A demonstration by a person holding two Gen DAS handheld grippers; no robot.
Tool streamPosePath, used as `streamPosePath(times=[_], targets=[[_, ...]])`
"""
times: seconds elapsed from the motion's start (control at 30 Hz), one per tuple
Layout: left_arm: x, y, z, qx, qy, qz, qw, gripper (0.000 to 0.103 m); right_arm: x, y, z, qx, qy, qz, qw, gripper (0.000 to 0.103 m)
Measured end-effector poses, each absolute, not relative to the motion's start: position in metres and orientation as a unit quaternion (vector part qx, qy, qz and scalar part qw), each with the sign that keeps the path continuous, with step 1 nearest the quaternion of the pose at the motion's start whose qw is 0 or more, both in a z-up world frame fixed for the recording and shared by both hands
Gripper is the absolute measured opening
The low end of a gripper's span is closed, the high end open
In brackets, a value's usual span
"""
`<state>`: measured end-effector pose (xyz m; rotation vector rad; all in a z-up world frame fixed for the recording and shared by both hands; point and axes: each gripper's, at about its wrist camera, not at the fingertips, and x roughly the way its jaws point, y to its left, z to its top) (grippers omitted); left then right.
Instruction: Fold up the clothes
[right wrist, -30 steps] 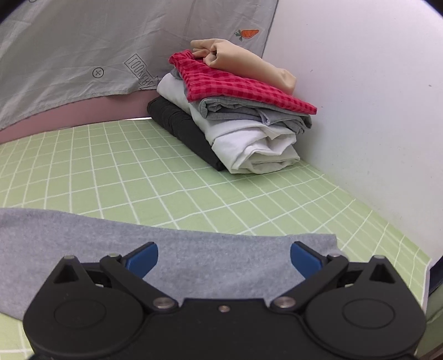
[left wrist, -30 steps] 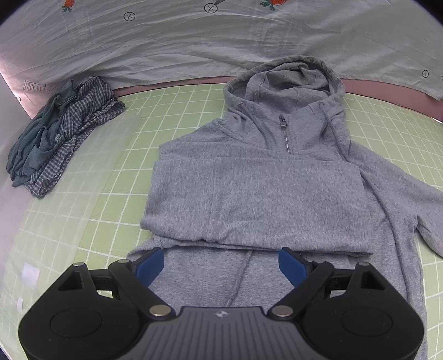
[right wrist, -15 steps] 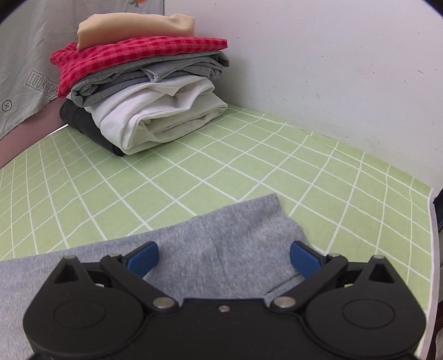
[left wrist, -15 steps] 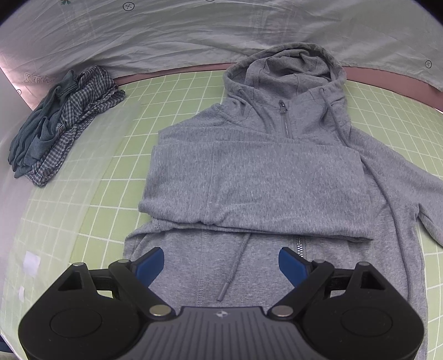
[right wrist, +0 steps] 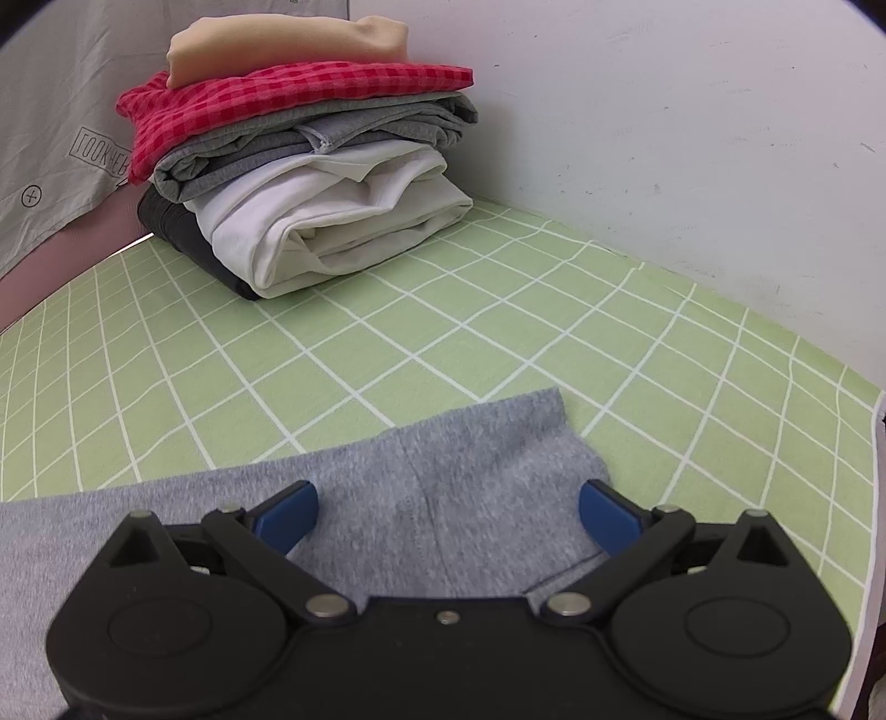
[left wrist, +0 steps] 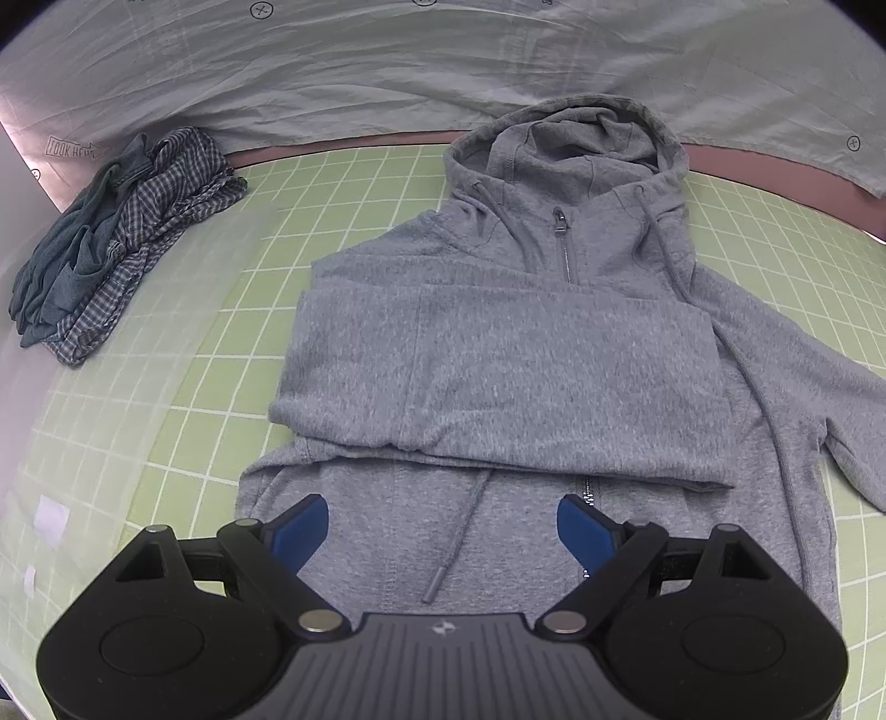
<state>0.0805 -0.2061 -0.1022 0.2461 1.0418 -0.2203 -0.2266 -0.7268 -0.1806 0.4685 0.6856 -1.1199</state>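
grey hoodie (left wrist: pixel 498 376) lying soft, floppy | right gripper (right wrist: pixel 448 512) closing over sleeve cuff (right wrist: pixel 498 437), pads not gripping | left gripper (left wrist: pixel 443 526) hovering, spread, empty

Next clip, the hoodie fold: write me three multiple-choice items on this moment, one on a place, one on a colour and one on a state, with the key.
1. Where does the folded stack stand?
A. on the green mat by the white wall
B. on top of the hoodie
C. inside a basket

2. What colour is the checked garment near the top of that stack?
A. blue
B. red
C. yellow

3. How does one sleeve of the grey hoodie lie?
A. rolled into a ball
B. hanging off the table
C. folded across the chest

Key: 1 A, the stack sits on the mat in the corner at the wall. 2 B, red checks under a beige piece. 3 C, in the left wrist view a sleeve crosses the front below the zipper pull.
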Motion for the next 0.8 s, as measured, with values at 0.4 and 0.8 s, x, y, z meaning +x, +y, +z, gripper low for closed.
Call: streamPosePath(times=[0.4,0.8], targets=[[0.08,-0.191,-0.105,0.084,0.498,-0.099,0.857,0.09,-0.222,-0.696,-0.157,0.252,0.307,-0.446,0.802,0.009],[0.078,-0.167,-0.114,0.062,0.505,-0.082,0.857,0.09,-0.129,-0.603,-0.12,0.278,0.265,-0.29,0.877,0.008]])
